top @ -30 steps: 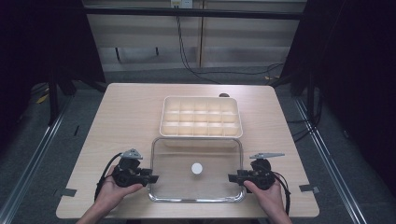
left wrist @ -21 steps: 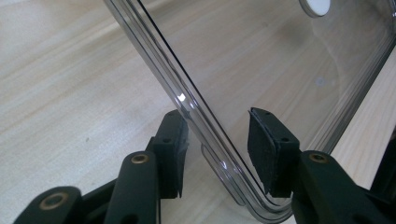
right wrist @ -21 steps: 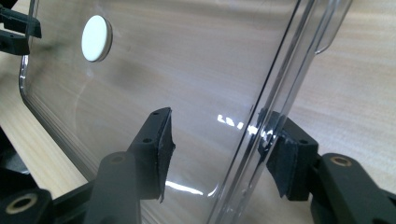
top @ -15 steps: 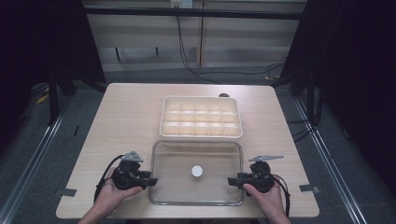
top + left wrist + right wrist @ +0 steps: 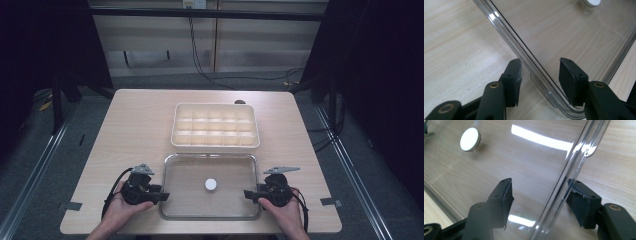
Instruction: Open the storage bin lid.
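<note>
— Where is the clear lid (image 5: 210,171)?
— Flat on the worktop (image 5: 135,120), near side, just in front of the cream tray (image 5: 215,126).
— And your grippers?
— My left gripper (image 5: 161,195) and right gripper (image 5: 248,194) straddle its left and right rims; both have just been opening, pads off the plastic.

A clear rectangular lid (image 5: 210,186) with a white round knob (image 5: 210,184) at its centre appears to lie flat on the table's near edge, just before a cream compartment tray (image 5: 215,126).
</note>
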Demonstrator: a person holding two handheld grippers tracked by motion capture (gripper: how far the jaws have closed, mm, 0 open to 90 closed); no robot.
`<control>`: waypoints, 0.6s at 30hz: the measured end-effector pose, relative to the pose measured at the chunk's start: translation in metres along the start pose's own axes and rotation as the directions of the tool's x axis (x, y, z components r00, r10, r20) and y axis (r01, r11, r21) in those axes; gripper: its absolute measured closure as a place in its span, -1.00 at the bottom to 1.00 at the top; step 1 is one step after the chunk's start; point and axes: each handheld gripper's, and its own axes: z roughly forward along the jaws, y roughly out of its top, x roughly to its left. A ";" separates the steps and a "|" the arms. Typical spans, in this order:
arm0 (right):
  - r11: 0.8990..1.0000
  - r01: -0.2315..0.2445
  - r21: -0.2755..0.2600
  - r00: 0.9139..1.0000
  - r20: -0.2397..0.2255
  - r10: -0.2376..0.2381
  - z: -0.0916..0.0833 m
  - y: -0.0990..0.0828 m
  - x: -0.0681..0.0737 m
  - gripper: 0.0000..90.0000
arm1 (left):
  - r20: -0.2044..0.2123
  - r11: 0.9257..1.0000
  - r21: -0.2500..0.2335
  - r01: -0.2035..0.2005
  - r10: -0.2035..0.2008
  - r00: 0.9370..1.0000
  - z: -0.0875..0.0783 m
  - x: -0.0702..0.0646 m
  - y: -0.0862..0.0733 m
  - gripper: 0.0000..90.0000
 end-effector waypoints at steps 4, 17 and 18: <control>1.000 0.004 -0.004 1.000 -0.001 -0.004 0.000 -0.001 0.000 -0.15 | 0.004 1.000 -0.001 0.008 -0.008 1.000 0.001 0.000 0.000 0.17; 0.999 -0.004 -0.048 1.000 -0.017 0.004 -0.002 0.000 -0.005 -0.32 | -0.010 1.000 -0.013 0.026 -0.026 1.000 0.003 0.006 0.001 -0.07; 0.998 -0.004 -0.066 1.000 -0.022 0.003 -0.005 0.001 -0.005 -0.34 | -0.004 0.999 -0.021 0.026 -0.026 1.000 0.002 0.007 0.001 -0.13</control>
